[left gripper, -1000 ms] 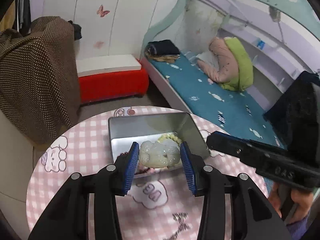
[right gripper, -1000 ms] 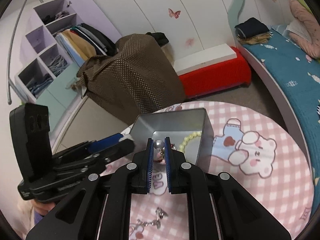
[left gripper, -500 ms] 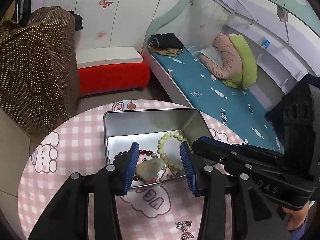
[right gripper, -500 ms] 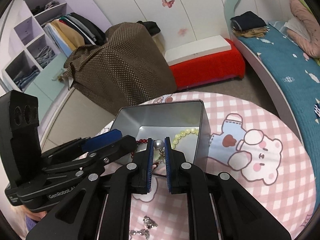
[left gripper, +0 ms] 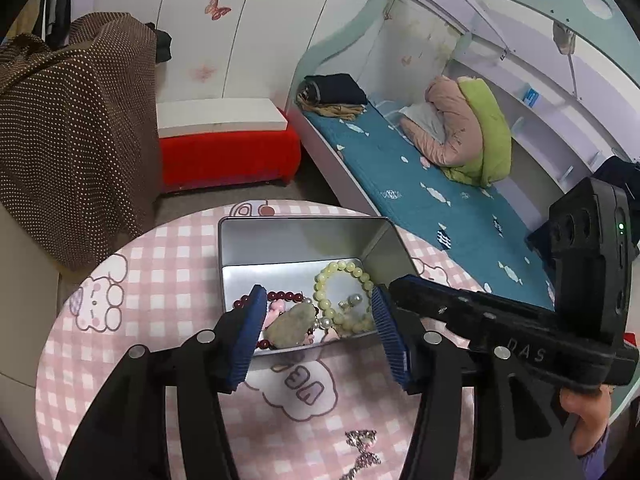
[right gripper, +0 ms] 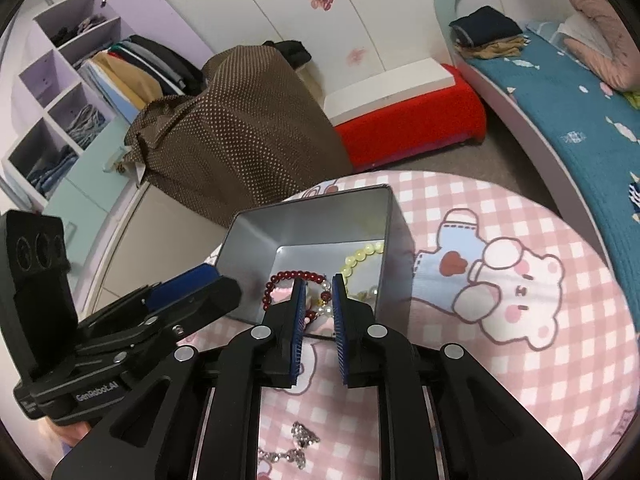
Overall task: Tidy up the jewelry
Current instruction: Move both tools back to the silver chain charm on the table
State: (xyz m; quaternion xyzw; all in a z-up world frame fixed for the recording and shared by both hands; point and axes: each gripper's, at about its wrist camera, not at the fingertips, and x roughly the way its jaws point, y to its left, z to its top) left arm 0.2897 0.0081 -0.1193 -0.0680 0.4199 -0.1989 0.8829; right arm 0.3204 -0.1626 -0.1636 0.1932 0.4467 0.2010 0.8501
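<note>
An open silver tin (left gripper: 304, 236) (right gripper: 320, 220) stands on the round pink checked table. In it lie a pale green jade pendant (left gripper: 290, 325), a dark red bead bracelet (left gripper: 280, 296) (right gripper: 296, 278), a yellow-green bead bracelet (left gripper: 340, 280) (right gripper: 360, 256) and a pearl earring (left gripper: 352, 300). My left gripper (left gripper: 318, 334) is open and empty above the tin's near edge. My right gripper (right gripper: 319, 300) is slightly open and empty over the tin's near side. A sparkly silver piece (left gripper: 362, 450) (right gripper: 298, 446) lies on the table near me.
The table's cloth (right gripper: 500, 280) shows cartoon bears. Behind are a brown dotted cover (right gripper: 240, 128), a red bench (left gripper: 228, 152), a bed with teal sheet (left gripper: 420, 184) and purple shelves (right gripper: 60, 80).
My left gripper opened and dropped the jade pendant into the tin. My right gripper parted slightly and let go of the pearl earring, which now lies in the tin.
</note>
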